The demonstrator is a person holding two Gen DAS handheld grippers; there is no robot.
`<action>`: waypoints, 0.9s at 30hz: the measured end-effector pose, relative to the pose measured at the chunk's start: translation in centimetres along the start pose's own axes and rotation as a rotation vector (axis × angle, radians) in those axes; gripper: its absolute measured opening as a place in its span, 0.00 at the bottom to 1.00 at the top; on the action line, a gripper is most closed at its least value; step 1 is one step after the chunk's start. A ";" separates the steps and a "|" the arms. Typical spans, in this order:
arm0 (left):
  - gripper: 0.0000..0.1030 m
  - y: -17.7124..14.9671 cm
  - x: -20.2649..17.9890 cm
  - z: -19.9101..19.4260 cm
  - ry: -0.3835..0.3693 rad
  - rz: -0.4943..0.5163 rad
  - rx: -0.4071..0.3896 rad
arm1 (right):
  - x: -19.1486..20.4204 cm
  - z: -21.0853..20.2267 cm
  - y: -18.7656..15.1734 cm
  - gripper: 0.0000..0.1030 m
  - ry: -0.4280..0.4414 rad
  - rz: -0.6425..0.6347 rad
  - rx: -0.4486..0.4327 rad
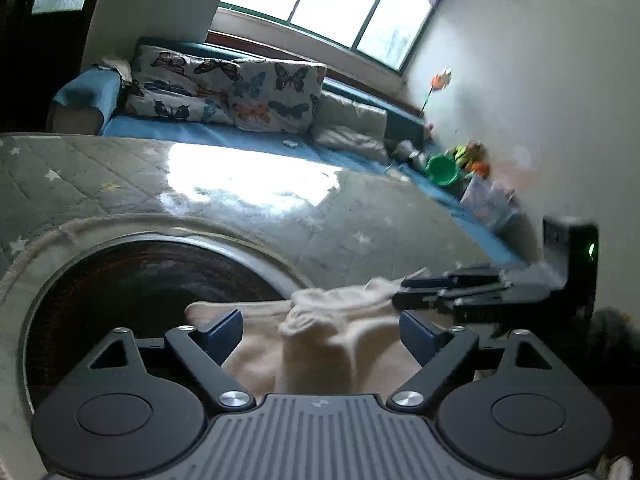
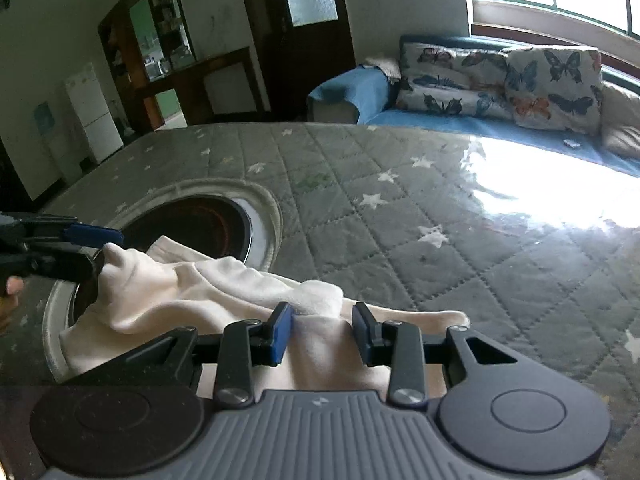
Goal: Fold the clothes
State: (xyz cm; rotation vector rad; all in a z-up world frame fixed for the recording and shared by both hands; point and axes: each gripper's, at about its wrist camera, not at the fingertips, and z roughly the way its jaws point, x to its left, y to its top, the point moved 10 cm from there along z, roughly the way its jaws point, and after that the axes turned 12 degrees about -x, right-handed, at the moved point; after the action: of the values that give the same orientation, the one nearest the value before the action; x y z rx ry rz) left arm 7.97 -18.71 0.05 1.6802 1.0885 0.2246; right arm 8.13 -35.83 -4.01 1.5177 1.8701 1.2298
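A cream garment (image 1: 260,360) lies crumpled on the grey quilted star-patterned table cover (image 1: 100,176), partly over a round dark opening (image 1: 140,280) in it. My left gripper (image 1: 322,330) is open wide, and a raised fold of the cloth stands between its fingers without touching the pads. The right gripper (image 1: 400,294) reaches in from the right at the cloth's far end. In the right wrist view the garment (image 2: 200,292) runs from my right gripper (image 2: 322,330) to the left gripper (image 2: 100,252). The right jaws stand partly apart around a cloth ridge, with a gap on one side.
A blue sofa (image 2: 348,88) with butterfly cushions (image 2: 552,80) stands behind the table under a bright window (image 1: 340,0). Toys and a green bowl (image 1: 440,168) sit at the sofa's end. A white fridge (image 2: 96,116) and a dark door (image 2: 304,32) are farther back. A fingertip (image 2: 12,286) shows at the left edge.
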 end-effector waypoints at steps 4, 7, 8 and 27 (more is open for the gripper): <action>0.83 -0.8 0.4 1.2 0.019 0.001 0.026 | 0.2 0.1 -0.3 0.16 0.006 0.012 0.002; 0.59 -1.0 0.4 1.8 0.010 -0.019 0.032 | 0.6 -0.1 -0.1 0.09 0.004 0.000 -0.009; 0.39 -1.1 0.4 2.1 0.002 -0.020 0.037 | 0.8 -0.2 0.0 0.09 0.004 -0.006 -0.013; 0.39 -1.2 4.0 1.8 0.190 0.079 -0.045 | 1.0 -1.6 2.2 0.19 -0.116 -0.107 -0.146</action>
State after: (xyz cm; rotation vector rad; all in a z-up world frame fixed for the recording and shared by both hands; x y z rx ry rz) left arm 10.74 -16.90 -3.10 1.6891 1.1490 0.4641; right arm 7.73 -35.44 -1.13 1.3645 1.7243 1.1762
